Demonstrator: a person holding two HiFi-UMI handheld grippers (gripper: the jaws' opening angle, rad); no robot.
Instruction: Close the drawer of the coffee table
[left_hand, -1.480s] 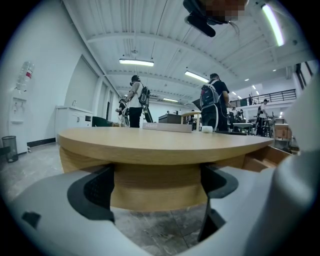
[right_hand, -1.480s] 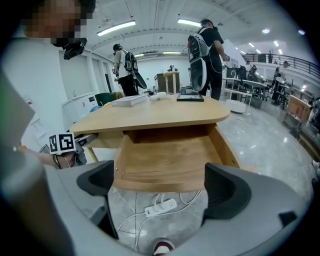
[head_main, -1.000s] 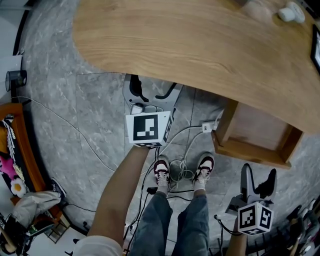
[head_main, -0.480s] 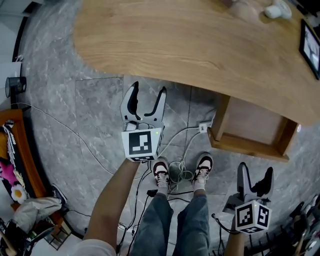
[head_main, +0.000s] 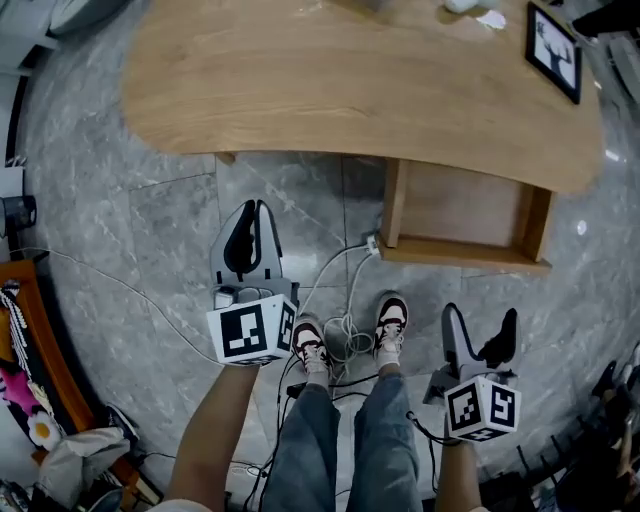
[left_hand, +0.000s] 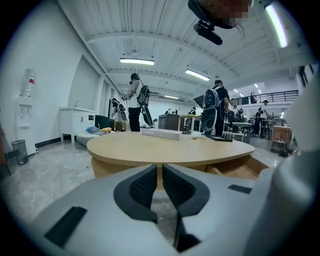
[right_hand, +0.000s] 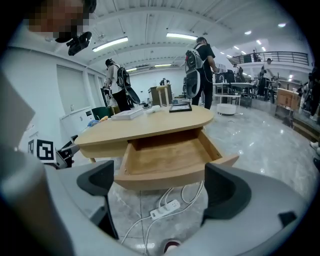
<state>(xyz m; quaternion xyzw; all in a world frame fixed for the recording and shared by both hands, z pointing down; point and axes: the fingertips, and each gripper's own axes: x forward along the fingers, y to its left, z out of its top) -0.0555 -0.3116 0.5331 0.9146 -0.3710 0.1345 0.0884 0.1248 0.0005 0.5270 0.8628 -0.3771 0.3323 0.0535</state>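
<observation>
The oval wooden coffee table (head_main: 350, 70) fills the top of the head view. Its drawer (head_main: 465, 215) is pulled out at the right, and nothing shows inside it. My left gripper (head_main: 252, 208) hangs over the floor in front of the table's left part. Its jaws have just been closing and now stand shut with nothing between them (left_hand: 160, 187). My right gripper (head_main: 480, 316) is open and empty, a short way in front of the drawer. In the right gripper view the drawer's front board (right_hand: 167, 177) lies straight ahead between the open jaws (right_hand: 160, 187).
A white power strip (head_main: 372, 243) and loose cables lie on the marble floor below the drawer. The person's shoes (head_main: 305, 342) stand between the grippers. A framed picture (head_main: 553, 50) sits on the table. Several people stand beyond the table (left_hand: 135, 100).
The left gripper's jaws have gone from wide open to shut, and the gripper has drawn back from the table and to the left. The right gripper shifted slightly. The drawer stays open.
</observation>
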